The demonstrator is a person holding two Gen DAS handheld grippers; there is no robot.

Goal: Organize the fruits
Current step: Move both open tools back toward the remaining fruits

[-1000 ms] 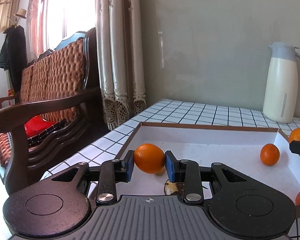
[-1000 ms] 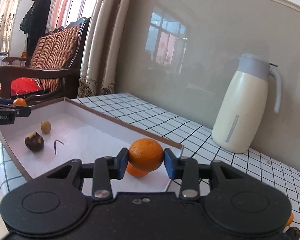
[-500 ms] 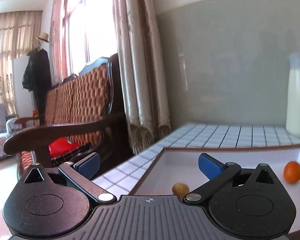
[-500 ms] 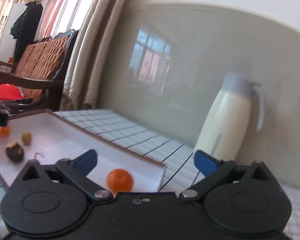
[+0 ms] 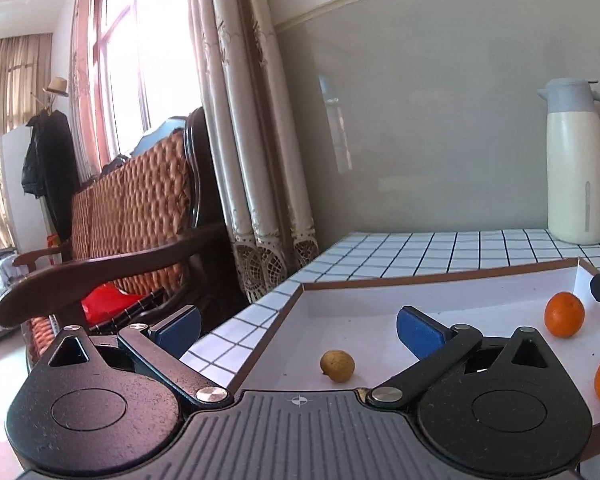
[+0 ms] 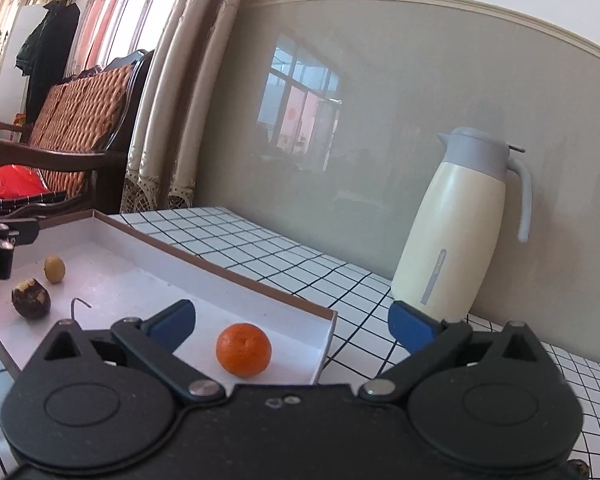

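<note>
Both oranges gripped a second ago are now released: one orange is seen lying in the white tray, between the wide-spread jaws of the right gripper. The left gripper is likewise spread wide, empty, above a small yellow fruit.

Bright daylight floods from the blown-out window; frames sharp, with fisheye bending at edges.
</note>
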